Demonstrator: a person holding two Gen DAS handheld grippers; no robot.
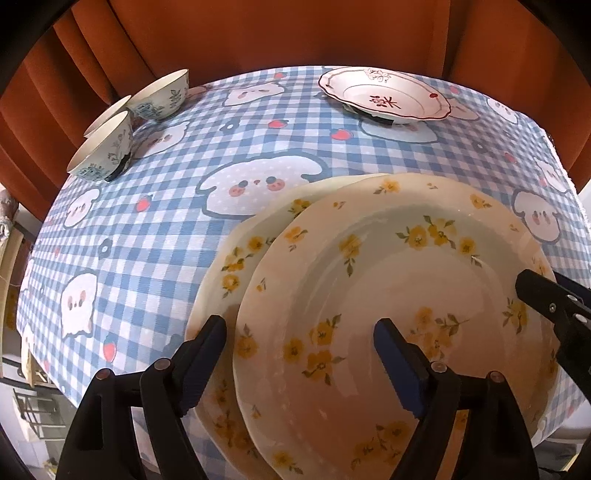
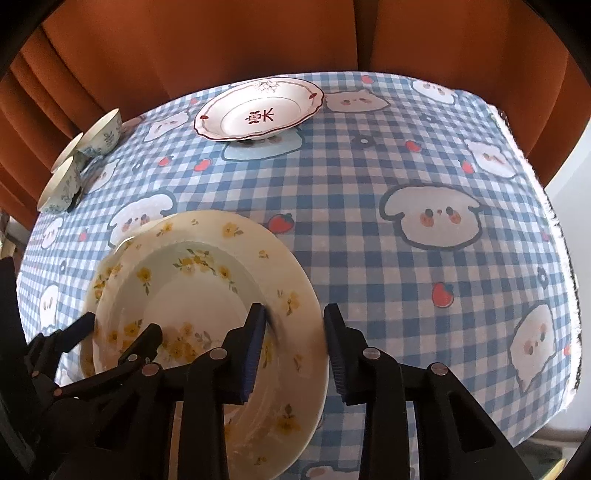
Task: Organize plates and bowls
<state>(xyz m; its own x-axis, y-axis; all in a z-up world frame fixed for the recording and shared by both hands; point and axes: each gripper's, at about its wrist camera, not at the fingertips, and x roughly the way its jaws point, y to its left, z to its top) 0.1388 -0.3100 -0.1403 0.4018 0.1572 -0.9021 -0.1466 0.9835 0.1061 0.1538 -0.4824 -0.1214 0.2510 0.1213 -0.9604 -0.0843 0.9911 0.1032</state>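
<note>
Two cream plates with yellow flowers lie stacked at the table's near edge; the top plate (image 1: 388, 295) (image 2: 192, 295) sits offset to the right on the lower plate (image 1: 221, 273) (image 2: 96, 281). My left gripper (image 1: 301, 354) is open, its jaws straddling the left rims of both plates. My right gripper (image 2: 293, 332) is open, its jaws straddling the top plate's right rim. A white plate with red trim (image 1: 384, 94) (image 2: 258, 109) lies at the far side. Blue-patterned bowls (image 1: 107, 147) (image 2: 62, 184) stand at the far left.
The table carries a blue checked cloth with cartoon animals (image 1: 166, 229) (image 2: 406, 266). Orange curtains (image 1: 258, 33) (image 2: 221, 40) hang behind it. A second bowl (image 1: 162, 94) (image 2: 103, 133) stands beside the first. The table edge drops off at left and right.
</note>
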